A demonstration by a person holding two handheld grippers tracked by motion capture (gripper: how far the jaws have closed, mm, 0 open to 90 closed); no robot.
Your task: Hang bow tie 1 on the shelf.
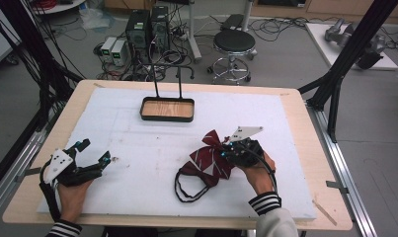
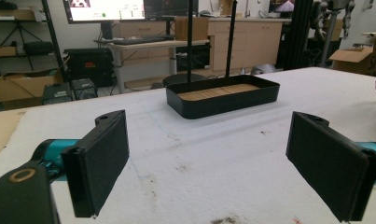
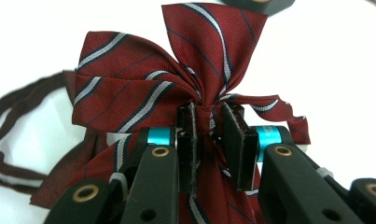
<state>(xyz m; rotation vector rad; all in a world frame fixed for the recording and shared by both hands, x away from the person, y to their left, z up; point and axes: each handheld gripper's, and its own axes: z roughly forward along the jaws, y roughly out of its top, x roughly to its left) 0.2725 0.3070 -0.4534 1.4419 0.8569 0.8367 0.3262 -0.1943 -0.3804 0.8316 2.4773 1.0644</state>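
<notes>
Both jaws of the right gripper pinch the striped bow tie at its knot; left gripper gapes empty, well apart.

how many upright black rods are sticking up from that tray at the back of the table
2. Both rise from the far edge of the black tray: the left rod and the right rod, side by side. The left gripper view shows the same two.

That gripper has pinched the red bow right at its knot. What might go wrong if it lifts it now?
The right gripper grips only the knot of the bow tie, so the silky fabric might slip out. Its dark strap lies looped on the white mat and could drag or snag. The tray has upright posts that the strap might catch.
</notes>
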